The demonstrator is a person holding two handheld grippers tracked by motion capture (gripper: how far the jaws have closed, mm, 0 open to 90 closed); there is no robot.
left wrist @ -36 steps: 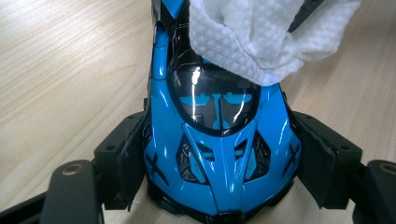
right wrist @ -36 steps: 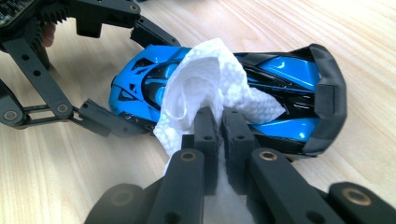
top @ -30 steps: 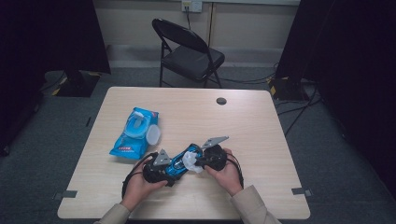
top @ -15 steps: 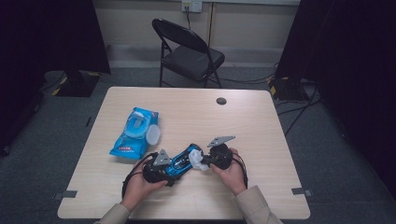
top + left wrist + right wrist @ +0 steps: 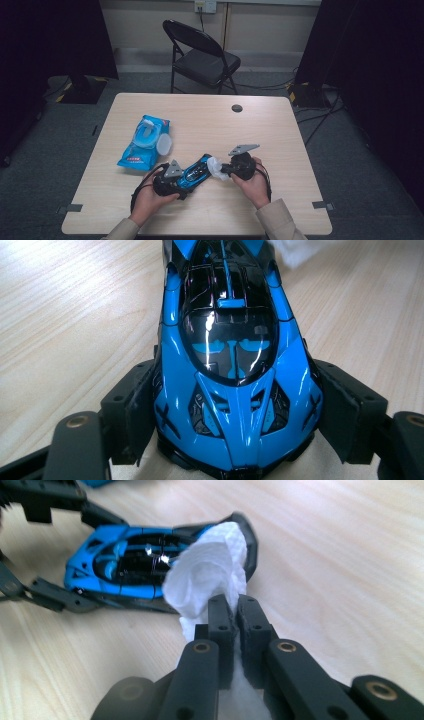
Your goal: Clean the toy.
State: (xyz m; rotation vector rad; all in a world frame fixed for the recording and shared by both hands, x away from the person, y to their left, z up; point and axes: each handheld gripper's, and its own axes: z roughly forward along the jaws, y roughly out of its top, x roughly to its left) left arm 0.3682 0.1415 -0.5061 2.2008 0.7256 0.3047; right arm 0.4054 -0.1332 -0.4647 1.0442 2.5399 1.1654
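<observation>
The glossy blue-and-black toy sports car (image 5: 196,171) is sitting near the table's six o'clock edge, where I am clamping it in my left gripper (image 5: 172,180) and wiping its tail with the crumpled white wipe (image 5: 210,577) my right gripper (image 5: 233,611) is pinching, judging another firm pass comes next.

Glossy blue toy car (image 5: 232,360) on the table, crumpled white wipe (image 5: 210,575) at its end.
</observation>
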